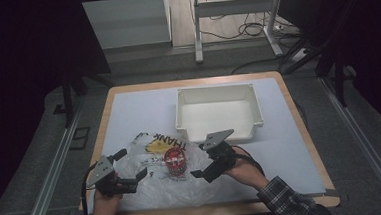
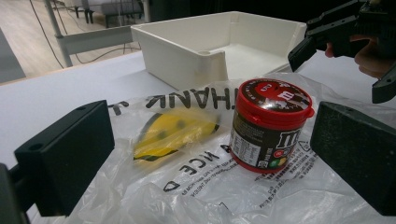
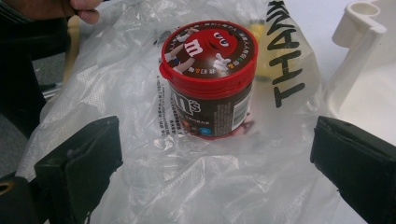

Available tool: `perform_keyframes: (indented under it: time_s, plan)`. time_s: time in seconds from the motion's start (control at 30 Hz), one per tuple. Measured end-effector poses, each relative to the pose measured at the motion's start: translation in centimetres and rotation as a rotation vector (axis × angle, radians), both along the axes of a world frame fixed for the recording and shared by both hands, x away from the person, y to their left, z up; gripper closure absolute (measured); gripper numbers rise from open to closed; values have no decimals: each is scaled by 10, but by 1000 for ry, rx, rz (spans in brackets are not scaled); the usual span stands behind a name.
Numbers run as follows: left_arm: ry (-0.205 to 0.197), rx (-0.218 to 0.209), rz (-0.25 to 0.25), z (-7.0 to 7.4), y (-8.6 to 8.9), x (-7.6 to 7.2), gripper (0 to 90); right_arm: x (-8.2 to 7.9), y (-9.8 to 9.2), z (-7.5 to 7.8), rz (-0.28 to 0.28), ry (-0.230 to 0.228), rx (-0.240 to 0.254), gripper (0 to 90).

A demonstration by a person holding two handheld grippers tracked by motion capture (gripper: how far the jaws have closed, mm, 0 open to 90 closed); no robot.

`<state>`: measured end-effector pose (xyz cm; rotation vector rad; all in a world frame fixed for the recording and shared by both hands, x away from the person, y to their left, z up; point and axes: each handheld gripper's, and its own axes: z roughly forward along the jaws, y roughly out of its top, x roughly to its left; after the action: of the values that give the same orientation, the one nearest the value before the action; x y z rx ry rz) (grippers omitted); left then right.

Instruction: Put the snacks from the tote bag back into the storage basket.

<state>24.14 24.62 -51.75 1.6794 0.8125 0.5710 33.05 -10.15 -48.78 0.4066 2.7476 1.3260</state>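
Red-lidded and brown-walled, the candy jar point(image 1: 175, 161) stands upright on the clear plastic bag point(image 1: 153, 182) at lower centre of the high view, below the white bin point(image 1: 218, 113). Both the left gripper point(image 1: 139, 180) and the right gripper point(image 1: 200, 175) flank it with jaws wide apart, empty. Best closed squarely on the jar's wall under the lid, without pinching any film.

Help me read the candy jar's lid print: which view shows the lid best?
The right gripper view: the candy jar faces it from above, lid artwork sharp. The left gripper view shows the lid edge-on with glare; the high view shows it small and blurred.
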Motion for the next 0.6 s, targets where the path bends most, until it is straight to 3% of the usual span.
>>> perform_keyframes:
  time_s: [0.6]
  plan:
    - [-10, 3, 6, 1, 0, -1, 0, 1, 19, -2, 30, 27, -48, 25]
